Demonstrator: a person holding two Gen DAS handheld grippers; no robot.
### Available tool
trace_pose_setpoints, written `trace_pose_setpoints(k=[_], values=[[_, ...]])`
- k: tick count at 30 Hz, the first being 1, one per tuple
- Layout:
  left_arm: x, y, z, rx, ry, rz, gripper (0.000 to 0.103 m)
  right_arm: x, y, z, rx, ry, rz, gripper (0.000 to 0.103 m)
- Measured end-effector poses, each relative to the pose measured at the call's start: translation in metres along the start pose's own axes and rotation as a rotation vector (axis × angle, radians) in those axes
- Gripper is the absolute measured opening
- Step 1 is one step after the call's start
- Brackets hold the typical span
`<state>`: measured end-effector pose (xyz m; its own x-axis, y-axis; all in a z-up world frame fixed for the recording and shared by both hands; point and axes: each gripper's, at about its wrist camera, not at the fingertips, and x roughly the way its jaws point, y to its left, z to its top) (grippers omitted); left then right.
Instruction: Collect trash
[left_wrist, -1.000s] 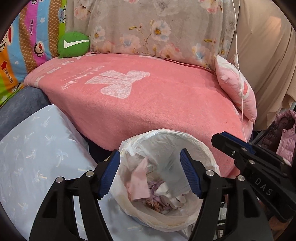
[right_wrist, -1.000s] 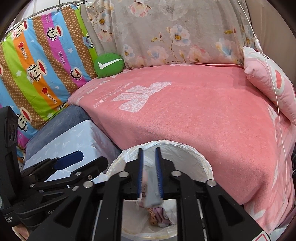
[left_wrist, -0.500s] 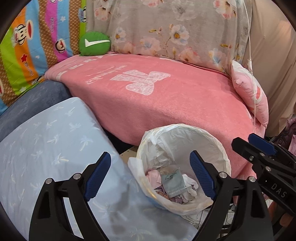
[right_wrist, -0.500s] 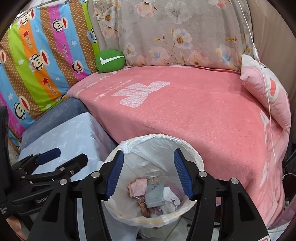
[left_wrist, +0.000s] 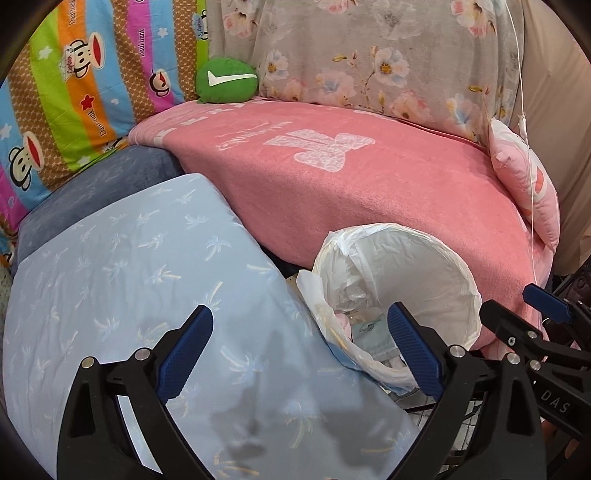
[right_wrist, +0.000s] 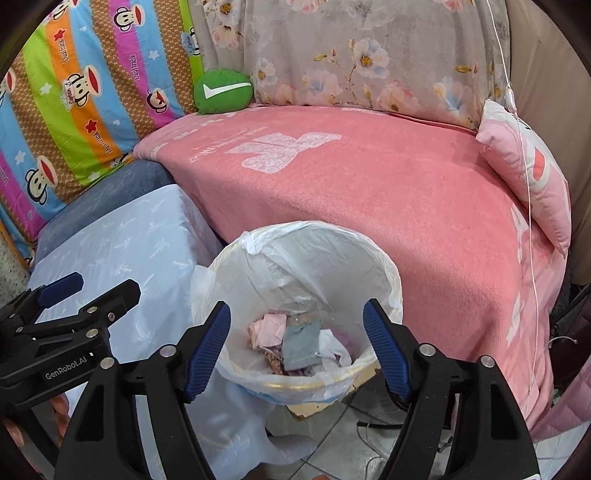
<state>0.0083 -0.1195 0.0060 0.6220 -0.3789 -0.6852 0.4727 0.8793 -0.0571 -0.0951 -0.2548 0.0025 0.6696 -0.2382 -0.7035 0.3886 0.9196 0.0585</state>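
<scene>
Thin crinkled plastic bin liner (right_wrist: 306, 251), fuzzy pink blanket (right_wrist: 388, 192)

The right hand-held gripper (right_wrist: 297, 349) was nearly closed on a small grey-blue packet 1 s ago; its jaws have just been opening and nothing is between them now. The packet (right_wrist: 301, 349) lies in the trash bin (right_wrist: 384, 273) w/ the other scraps. The left hand-held gripper (left_wrist: 299, 354) has also been opening, empty, and it went to the left: before it framed the bin, now it is mostly over the light blue pillow (left_wrist: 122, 269), probably not touching it.
</scene>
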Motion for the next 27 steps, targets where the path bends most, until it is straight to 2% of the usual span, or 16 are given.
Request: trace_pose_setpoints(k=[4,12,13,14,27], values=[[-0.003,0.0,-0.008,-0.005,0.004,0.012,0.094,-0.004,0.004,-0.007,-0.024,-0.002,-0.011,0.085],[-0.005,0.001,-0.018,-0.027,0.024,0.033,0.094,-0.006,0.002,-0.017,-0.048,-0.001,-0.043,0.088],[-0.005,0.001,-0.019,-0.029,0.027,0.035,0.094,-0.007,0.002,-0.019,-0.046,-0.001,-0.044,0.09],[-0.005,0.001,-0.021,-0.03,0.031,0.036,0.094,-0.007,0.001,-0.02,-0.045,-0.001,-0.047,0.097],[-0.006,0.005,-0.03,-0.043,0.033,0.086,0.094,-0.011,-0.006,-0.03,-0.039,-0.004,-0.065,0.097]])
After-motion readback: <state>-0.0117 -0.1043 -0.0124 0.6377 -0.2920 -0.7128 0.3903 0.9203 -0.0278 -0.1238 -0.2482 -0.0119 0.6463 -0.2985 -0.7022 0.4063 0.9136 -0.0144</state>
